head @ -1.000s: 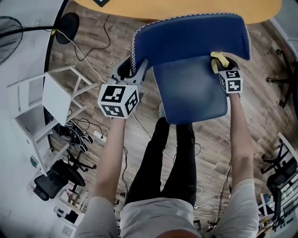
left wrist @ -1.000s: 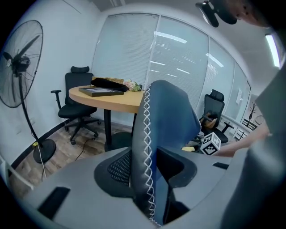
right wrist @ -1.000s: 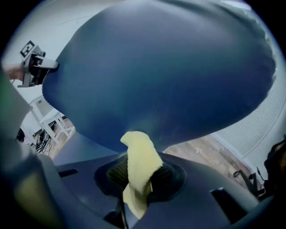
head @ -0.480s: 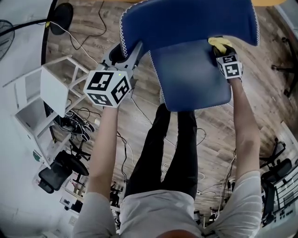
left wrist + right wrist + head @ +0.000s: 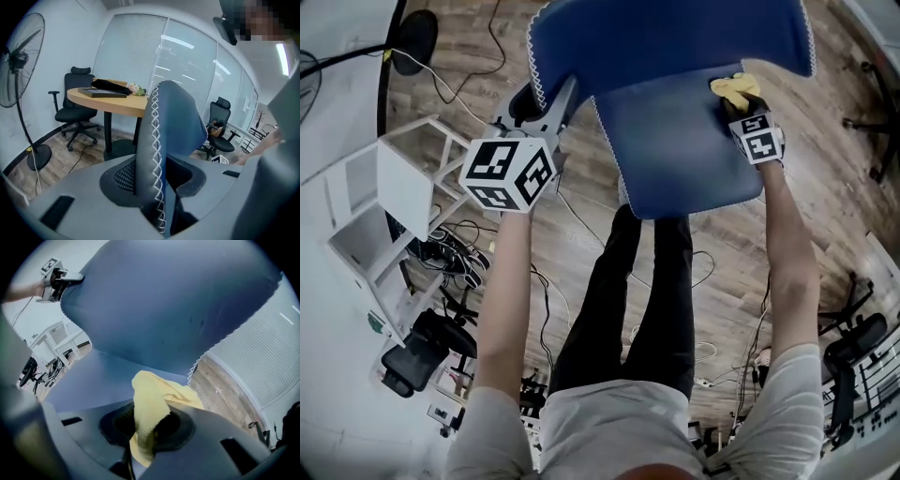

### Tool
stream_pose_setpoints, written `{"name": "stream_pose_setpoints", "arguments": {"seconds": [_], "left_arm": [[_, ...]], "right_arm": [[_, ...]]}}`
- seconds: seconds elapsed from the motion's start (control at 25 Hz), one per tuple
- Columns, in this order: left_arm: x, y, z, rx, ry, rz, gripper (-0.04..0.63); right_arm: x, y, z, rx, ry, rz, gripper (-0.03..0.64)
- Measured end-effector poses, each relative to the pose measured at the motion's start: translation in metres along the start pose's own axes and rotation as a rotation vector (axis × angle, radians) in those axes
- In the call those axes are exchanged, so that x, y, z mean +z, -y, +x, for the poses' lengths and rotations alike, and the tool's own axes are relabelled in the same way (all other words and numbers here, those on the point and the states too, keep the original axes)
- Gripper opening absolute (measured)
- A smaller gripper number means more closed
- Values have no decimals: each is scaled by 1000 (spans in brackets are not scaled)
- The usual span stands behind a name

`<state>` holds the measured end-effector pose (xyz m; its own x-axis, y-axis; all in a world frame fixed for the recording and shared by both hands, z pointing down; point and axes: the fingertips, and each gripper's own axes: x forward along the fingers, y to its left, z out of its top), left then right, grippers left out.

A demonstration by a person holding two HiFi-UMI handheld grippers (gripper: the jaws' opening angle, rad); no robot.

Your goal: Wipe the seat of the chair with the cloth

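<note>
My right tongs (image 5: 737, 101) are clamped on the yellow cloth (image 5: 149, 414), which bunches out between the jaws at the far right corner of the seat (image 5: 675, 150), just below the backrest (image 5: 675, 37). I can't tell whether it presses on the upholstery yet. From there nearly the whole seat lies to the left and toward me, so I judge the stroke has to run that way. My left tongs (image 5: 152, 183) have just been closing and pinch the backrest's stitched left edge, I take it to steady it. That hand is well apart from the cloth.
</note>
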<state>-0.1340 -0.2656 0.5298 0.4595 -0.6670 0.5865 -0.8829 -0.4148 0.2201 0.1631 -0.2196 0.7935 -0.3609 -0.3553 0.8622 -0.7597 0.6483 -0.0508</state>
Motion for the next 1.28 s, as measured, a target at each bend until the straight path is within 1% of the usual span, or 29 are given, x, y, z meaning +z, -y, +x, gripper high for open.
{"name": "stream_pose_setpoints", "arguments": {"seconds": [0.12, 0.32, 0.88, 1.0, 1.28], "left_arm": [[-1, -1, -2, -8, 6, -6, 161], [-3, 0, 0, -31, 9, -17, 163], [-2, 0, 2, -10, 5, 4, 163], [-1, 0, 3, -5, 0, 9, 163], [-2, -3, 2, 28, -4, 25, 163]], "right_arm": [[-2, -5, 1, -2, -12, -31, 77], [-13, -11, -4, 10, -41, -49, 77], [-41, -22, -18, -4, -59, -18, 77], [-47, -25, -21, -6, -64, -35, 77], [-60, -33, -28, -4, -70, -32, 77]]}}
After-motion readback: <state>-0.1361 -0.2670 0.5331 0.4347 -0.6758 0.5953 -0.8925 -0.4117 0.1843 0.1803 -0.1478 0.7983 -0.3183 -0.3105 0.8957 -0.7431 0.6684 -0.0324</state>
